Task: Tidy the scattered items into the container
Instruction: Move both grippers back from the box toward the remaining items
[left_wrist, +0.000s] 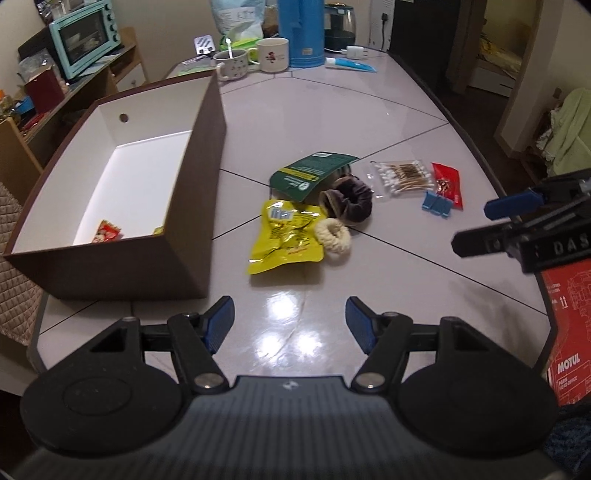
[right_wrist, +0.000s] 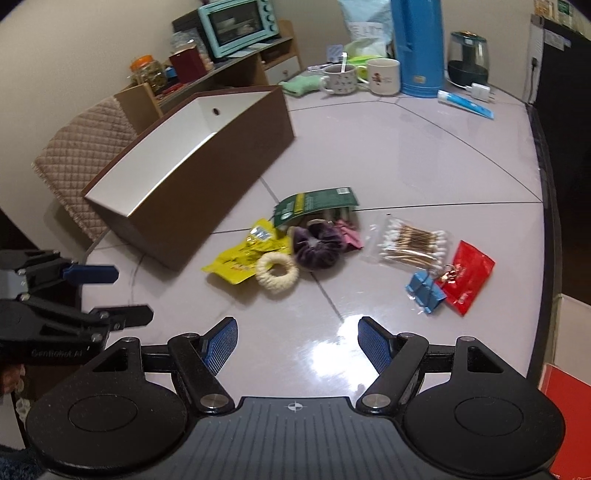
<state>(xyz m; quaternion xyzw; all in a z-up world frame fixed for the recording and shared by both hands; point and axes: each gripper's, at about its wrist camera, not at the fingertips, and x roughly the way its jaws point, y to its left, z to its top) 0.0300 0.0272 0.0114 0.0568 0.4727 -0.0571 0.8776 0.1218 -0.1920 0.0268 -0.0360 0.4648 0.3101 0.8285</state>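
Long brown cardboard box with white inside (left_wrist: 207, 155) on glossy pale tiled table (left_wrist: 332, 110), long axis running away toward far left. Scattered heap ahead of both jaw pairs, apart: crumpled yellow foil packet (left_wrist: 284, 236), cream braided ring (right_wrist: 277, 273), purple velvet scrunchie (right_wrist: 319, 245). Left gripper (left_wrist: 290, 323) and right gripper (right_wrist: 297, 343) released, empty. Kitchen clutter, teal toaster oven (right_wrist: 236, 24) behind.

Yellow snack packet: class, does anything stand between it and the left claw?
Nothing visible does. Only bare table lies between the open left claw and the yellow snack packet. A cream hair ring rests against the packet's right edge, not in the path.
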